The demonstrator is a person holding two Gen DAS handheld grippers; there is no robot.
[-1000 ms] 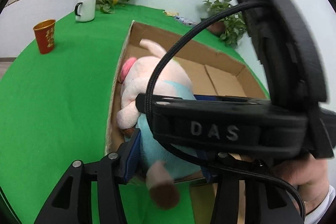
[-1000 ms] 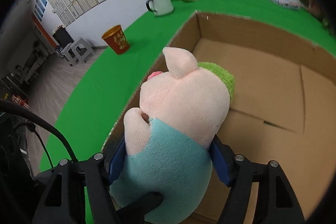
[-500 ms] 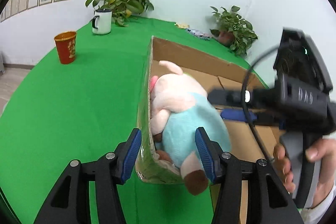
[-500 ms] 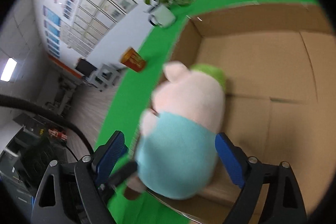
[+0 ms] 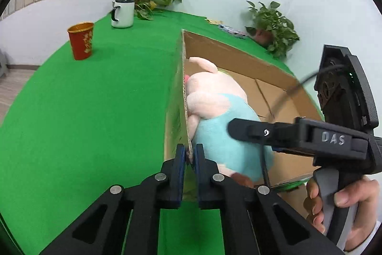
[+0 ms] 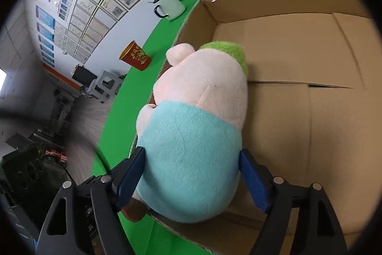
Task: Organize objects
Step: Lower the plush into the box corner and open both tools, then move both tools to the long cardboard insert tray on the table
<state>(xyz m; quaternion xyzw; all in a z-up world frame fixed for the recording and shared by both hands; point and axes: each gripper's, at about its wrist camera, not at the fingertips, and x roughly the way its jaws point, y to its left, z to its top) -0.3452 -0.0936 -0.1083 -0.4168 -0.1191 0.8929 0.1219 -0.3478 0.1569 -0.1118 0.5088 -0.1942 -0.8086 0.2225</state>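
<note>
Item: my left tongs; state: pinched narrow on the near corner of the cardboard box wall, one blue pad outside, one inside; change: half a second ago these pads stood wide apart, straddling the wall and the toy; a second ago they flanked the toy itself; meaning, as I judge it: the left side has given up the toy and now steadies the box.

Item: my right tongs; state: pads set against both flanks of the plush pig, on its teal body; whether they press or merely touch I cannot tell; change: half a second ago they gaped well clear of it; now they sit at its sides.

Item: plush pig; place: inside the box, jammed into the near left corner, leaning on the left wall; head toward the far end, one brown foot hanging over the near rim; judgement: placement nearly done, though the toy sits high and not flat on the floor.

Item: edges; the corrugated left wall runs straight out from my left pads; the near rim passes under the pig's foot; both are close to the right tongs.

Item: open room; the box floor to the right of the pig is bare cardboard, wide and free; green tablecloth to the left lies open up to the red cup and white mug, both well apart from the box.
</note>
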